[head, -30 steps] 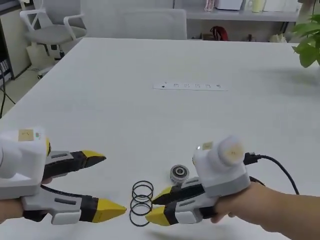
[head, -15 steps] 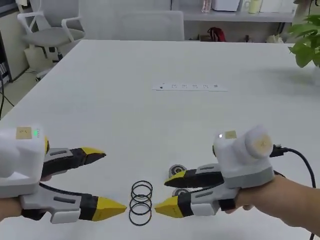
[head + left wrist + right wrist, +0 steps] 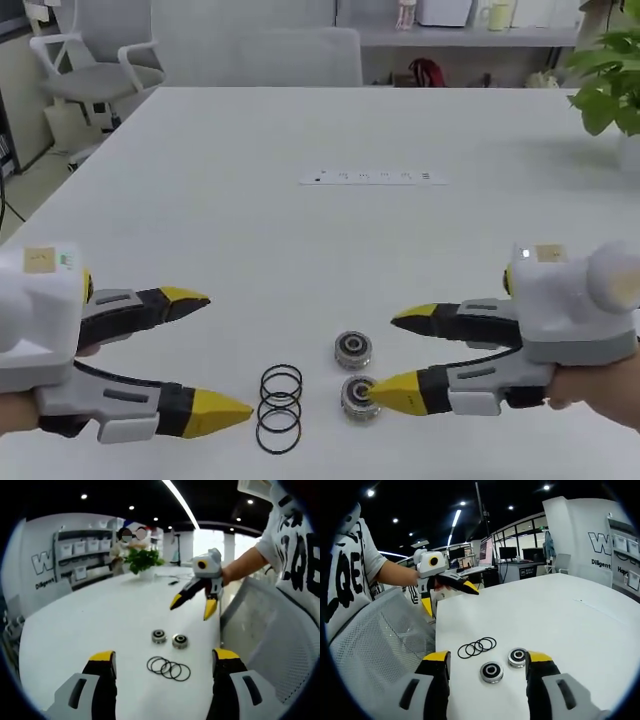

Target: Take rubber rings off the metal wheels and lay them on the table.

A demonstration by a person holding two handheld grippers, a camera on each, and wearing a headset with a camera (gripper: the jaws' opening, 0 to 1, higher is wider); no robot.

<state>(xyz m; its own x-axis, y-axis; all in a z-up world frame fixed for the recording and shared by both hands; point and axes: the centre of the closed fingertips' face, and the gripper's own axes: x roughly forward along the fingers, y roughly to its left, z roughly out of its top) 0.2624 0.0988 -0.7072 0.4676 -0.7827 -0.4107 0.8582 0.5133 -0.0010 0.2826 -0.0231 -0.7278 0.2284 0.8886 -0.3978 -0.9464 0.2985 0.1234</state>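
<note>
The left gripper hovers low over the bench. Its fingers are wide open and hold nothing. Just right of it, thin black rubber rings lie flat in an overlapping row. Next sit two metal wheels, close together. The right gripper is wide open and empty too, one finger right by the nearer wheel. I cannot tell if a ring is left on a wheel. If one is, pin the wheel with one gripper and peel gently with the other. The bench is white and smooth, so wheels may roll. Behind are a chair and a green plant.
</note>
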